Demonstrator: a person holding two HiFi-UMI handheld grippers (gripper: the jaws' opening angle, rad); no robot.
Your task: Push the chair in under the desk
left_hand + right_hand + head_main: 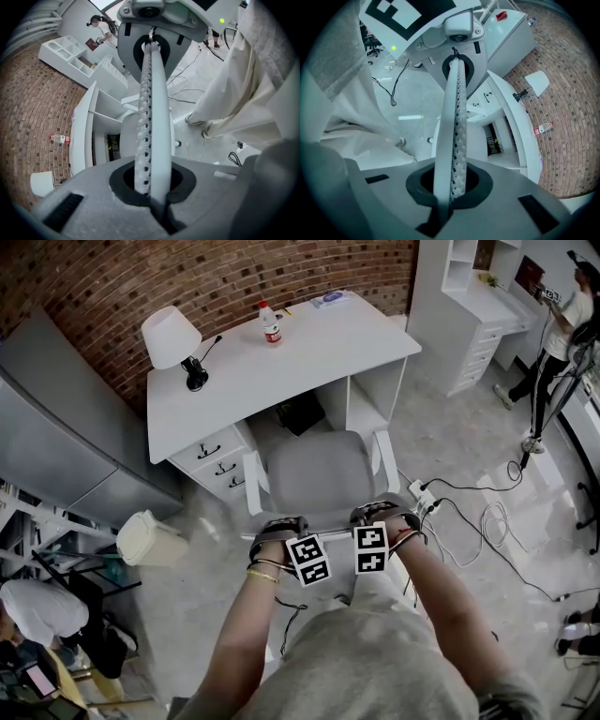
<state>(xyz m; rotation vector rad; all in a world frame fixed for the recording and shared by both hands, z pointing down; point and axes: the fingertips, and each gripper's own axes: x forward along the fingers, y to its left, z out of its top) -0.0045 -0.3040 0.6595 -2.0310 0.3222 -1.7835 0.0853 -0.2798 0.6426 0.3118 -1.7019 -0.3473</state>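
Resting at the near edge of the chair's (319, 474) back, the left tool (150, 56) and right tool (458, 70) sit side by side. Each has its jaws pressed fully together with nothing between them. The chair's grey seat lies just beyond them, its front partly inside the opening of the white desk (309, 352). In the head view the tool tips are out of sight, so contact with the backrest cannot be made out. The chair's base is hidden too.

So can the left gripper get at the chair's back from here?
Probably yes: the left gripper, shut, sits at the back edge of the chair, nothing between them, though contact isn't clear.
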